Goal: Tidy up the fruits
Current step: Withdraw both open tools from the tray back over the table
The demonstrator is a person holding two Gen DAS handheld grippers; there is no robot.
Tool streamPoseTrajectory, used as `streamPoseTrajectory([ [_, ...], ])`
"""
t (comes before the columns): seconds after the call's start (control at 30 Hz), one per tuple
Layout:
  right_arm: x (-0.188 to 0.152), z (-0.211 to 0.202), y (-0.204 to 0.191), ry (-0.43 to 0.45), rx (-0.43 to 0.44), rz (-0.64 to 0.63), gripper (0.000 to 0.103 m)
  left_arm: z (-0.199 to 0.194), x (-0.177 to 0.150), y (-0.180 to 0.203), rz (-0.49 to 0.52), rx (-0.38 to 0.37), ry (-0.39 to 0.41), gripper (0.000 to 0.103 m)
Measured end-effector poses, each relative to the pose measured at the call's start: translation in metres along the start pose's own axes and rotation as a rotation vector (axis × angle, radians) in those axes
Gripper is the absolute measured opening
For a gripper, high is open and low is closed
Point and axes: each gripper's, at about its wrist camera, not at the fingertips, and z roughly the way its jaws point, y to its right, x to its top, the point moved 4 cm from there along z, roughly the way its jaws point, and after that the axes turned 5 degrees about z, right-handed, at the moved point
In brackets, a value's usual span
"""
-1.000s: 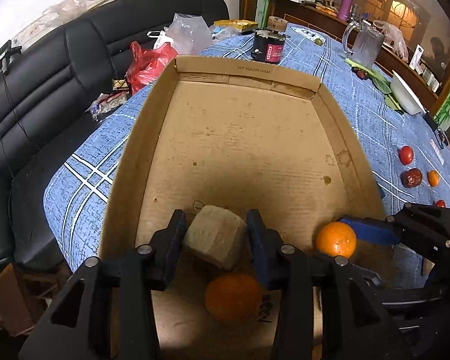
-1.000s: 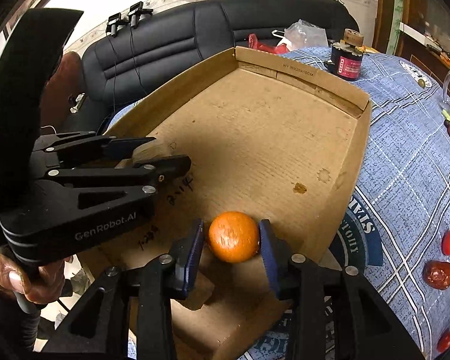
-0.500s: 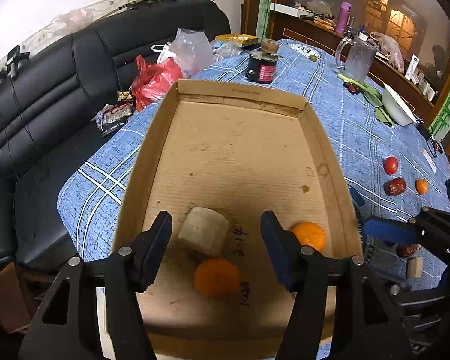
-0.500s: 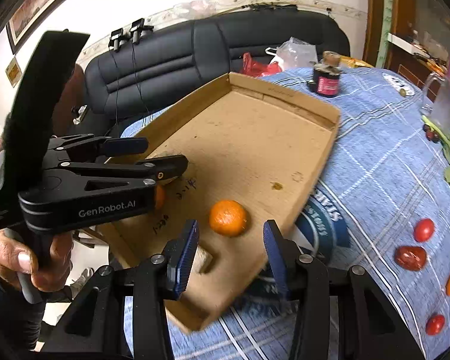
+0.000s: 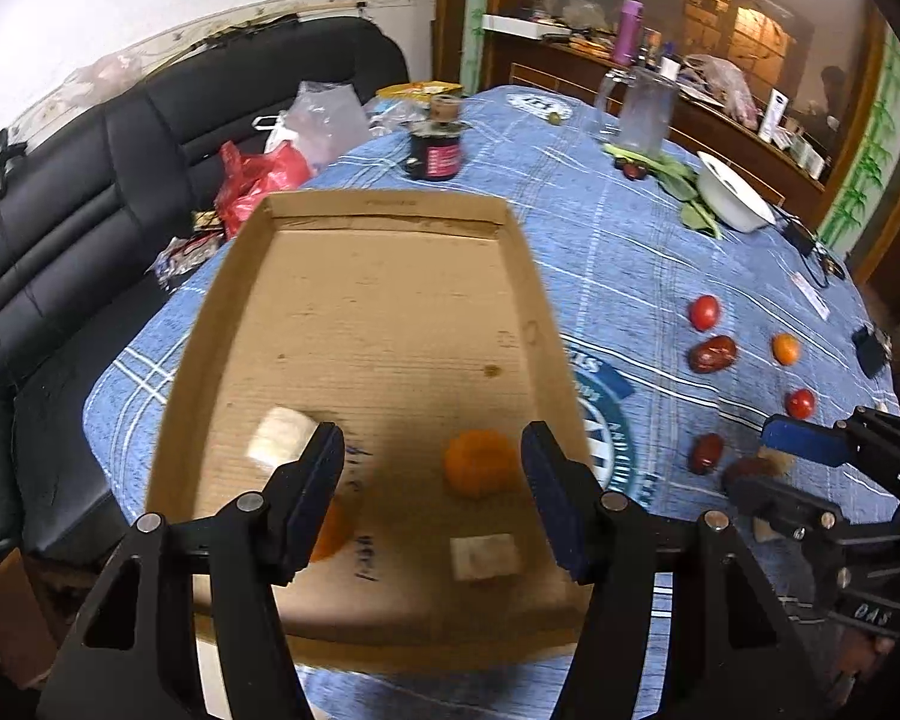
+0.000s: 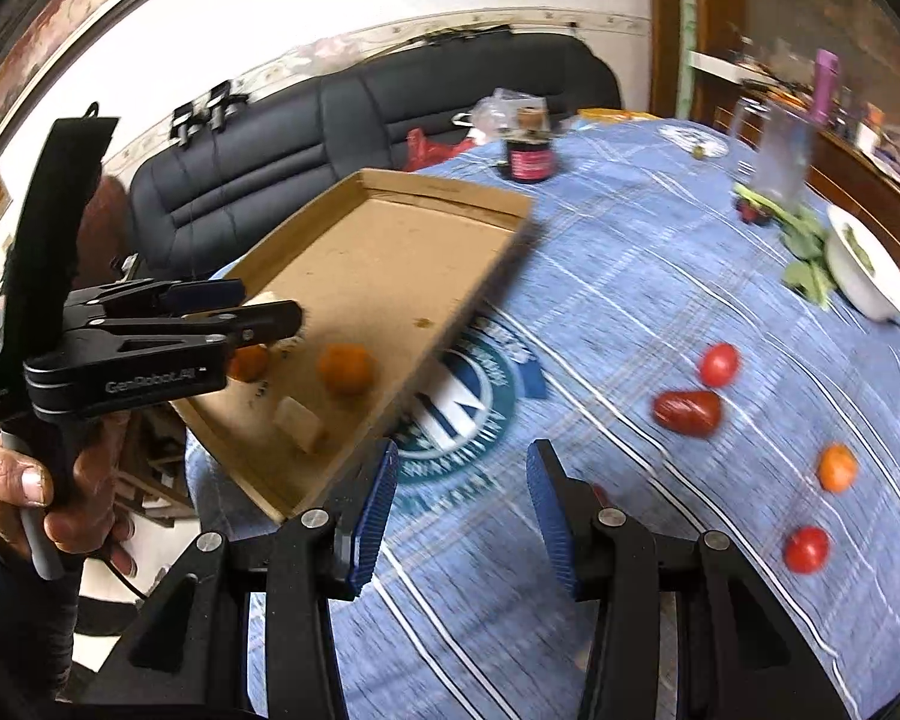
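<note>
Left wrist view shows the round table point(image 5: 630, 276) under a blue checked cloth, with the cardboard tray point(image 5: 210, 324) lying on its near left part. Inside the tray, at the near end, sit two oranges point(image 5: 480, 462), one half hidden behind a finger, and two pale blocks point(image 5: 279, 435) that could be foam or cut fruit; blur makes them hard to name. To the right of the tray, loose on the cloth, lie small tomatoes point(image 6: 719, 363), dark red dates point(image 6: 688, 411) and one small orange fruit point(image 6: 837, 467).

Both tools are empty. The left gripper point(image 5: 432, 480) hangs over the tray's near end with its jaws spread wide, and the right gripper point(image 6: 462, 498) hovers over bare cloth near the tray's corner, jaws equally apart.

The loose fruits are round and the cloth is smooth, so a finger that nudges one off-centre could roll it toward the table edge. A hard squeeze might also split a tomato. The right view is smeared, so the exact count of fruits is uncertain, and a reddish thing behind the right finger is mostly hidden.
</note>
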Motion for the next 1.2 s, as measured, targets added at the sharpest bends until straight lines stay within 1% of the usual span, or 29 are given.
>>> streamPoseTrajectory([
  [0.3, -0.03, -0.036, 0.06, 0.023, -0.073, 0.12, 0.046, -0.006, -0.001, 0.048, 0.078, -0.058, 0.002, 0.06],
  [0.6, -0.056, -0.063, 0.103, 0.043, -0.129, 0.205, 0.046, -0.004, -0.005, 0.097, 0.155, -0.114, -0.012, 0.06],
  [0.93, -0.069, -0.071, 0.145, 0.048, -0.168, 0.28, 0.047, 0.01, 0.0, 0.136, 0.217, -0.147, -0.045, 0.06],
  [1.1, -0.067, -0.06, 0.163, 0.036, -0.183, 0.294, 0.046, 0.016, 0.01, 0.151, 0.248, -0.149, -0.043, 0.06],
  [1.2, -0.062, -0.049, 0.172, 0.028, -0.187, 0.295, 0.046, 0.028, 0.016, 0.16, 0.262, -0.156, -0.054, 0.06],
])
